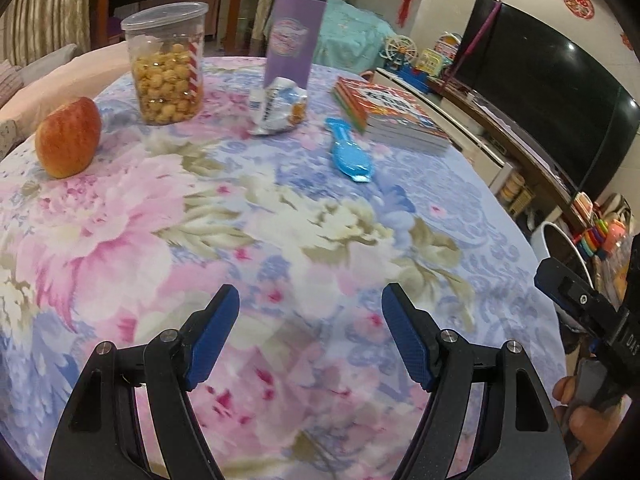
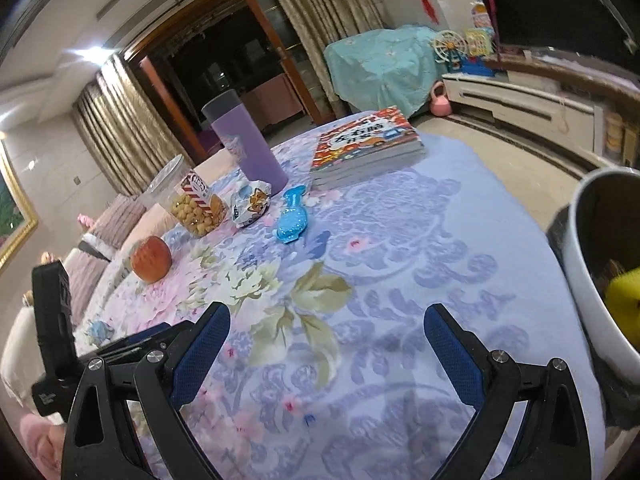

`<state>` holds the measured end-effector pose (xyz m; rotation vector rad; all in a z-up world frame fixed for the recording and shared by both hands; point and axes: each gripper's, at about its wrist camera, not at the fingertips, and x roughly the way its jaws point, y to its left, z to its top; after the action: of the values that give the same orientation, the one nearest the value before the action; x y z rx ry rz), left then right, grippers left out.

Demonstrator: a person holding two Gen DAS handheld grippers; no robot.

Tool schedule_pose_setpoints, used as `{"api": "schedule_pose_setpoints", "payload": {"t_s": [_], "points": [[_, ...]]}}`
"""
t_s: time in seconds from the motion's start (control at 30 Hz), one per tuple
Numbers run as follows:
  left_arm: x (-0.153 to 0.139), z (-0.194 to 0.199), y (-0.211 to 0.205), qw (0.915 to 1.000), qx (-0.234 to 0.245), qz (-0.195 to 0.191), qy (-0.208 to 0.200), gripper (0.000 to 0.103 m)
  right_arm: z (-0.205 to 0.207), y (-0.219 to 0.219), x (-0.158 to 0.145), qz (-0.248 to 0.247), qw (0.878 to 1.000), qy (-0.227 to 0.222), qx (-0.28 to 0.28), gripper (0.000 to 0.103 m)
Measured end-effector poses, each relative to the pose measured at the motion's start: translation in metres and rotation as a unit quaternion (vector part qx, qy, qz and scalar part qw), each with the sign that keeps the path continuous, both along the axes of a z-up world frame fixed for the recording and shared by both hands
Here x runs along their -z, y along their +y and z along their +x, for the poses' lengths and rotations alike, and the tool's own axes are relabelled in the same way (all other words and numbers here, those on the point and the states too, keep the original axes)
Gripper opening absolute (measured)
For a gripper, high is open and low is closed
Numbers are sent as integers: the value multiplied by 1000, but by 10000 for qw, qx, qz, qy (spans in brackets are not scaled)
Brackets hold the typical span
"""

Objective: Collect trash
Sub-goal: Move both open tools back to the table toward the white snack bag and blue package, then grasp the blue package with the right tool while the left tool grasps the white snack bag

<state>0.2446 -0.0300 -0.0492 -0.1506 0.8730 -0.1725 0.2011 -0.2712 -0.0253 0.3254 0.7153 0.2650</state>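
While both tools hang low over the near part of the desk [image 1: 280, 216], nothing is in them. The left hand-held gripper [image 1: 310, 334] has its two blue pads spread wide apart, with only the flowered cloth between them. The right hand-held gripper [image 2: 326, 354] is spread wide too, and it grasps nothing.

The trash lies far from both, near the back of the desk. A crumpled snack wrapper [image 1: 278, 106] sits just in front of the tall purple cup [image 1: 294, 28], maybe touching it. A flat blue wrapper [image 1: 350, 152] lies close by, just beside the stack of books [image 1: 394, 114]. These two look empty and used up, so they are likely the things to pick up.

The apple [image 1: 68, 136] and the jar of popcorn [image 1: 168, 64] look like food someone wants to keep, so they probably should stay.

A white bin [image 2: 588, 264] stands just off the desk edge on the right side, with something yellow already inside. It seems to be put there so the right tool can drop trash in without a long reach.

The next move is likely a reach toward the back of the desk. The wide pads look ready for that. The blue wrapper lies flat, so it could be hard to pinch.
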Motion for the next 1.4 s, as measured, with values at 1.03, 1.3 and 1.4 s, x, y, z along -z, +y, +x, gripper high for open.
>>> {"api": "schedule_pose_setpoints", "payload": {"t_s": [1.03, 1.3, 1.4], "points": [[8, 159, 39, 9982, 47, 593, -43, 76, 128, 74, 24, -699, 9947, 310, -691, 79], [14, 184, 33, 9987, 195, 463, -72, 76, 158, 98, 40, -1124, 9872, 589, -968, 67], [17, 192, 29, 9985, 257, 478, -101, 75, 165, 101, 43, -1231, 9853, 674, -976, 56]]}}
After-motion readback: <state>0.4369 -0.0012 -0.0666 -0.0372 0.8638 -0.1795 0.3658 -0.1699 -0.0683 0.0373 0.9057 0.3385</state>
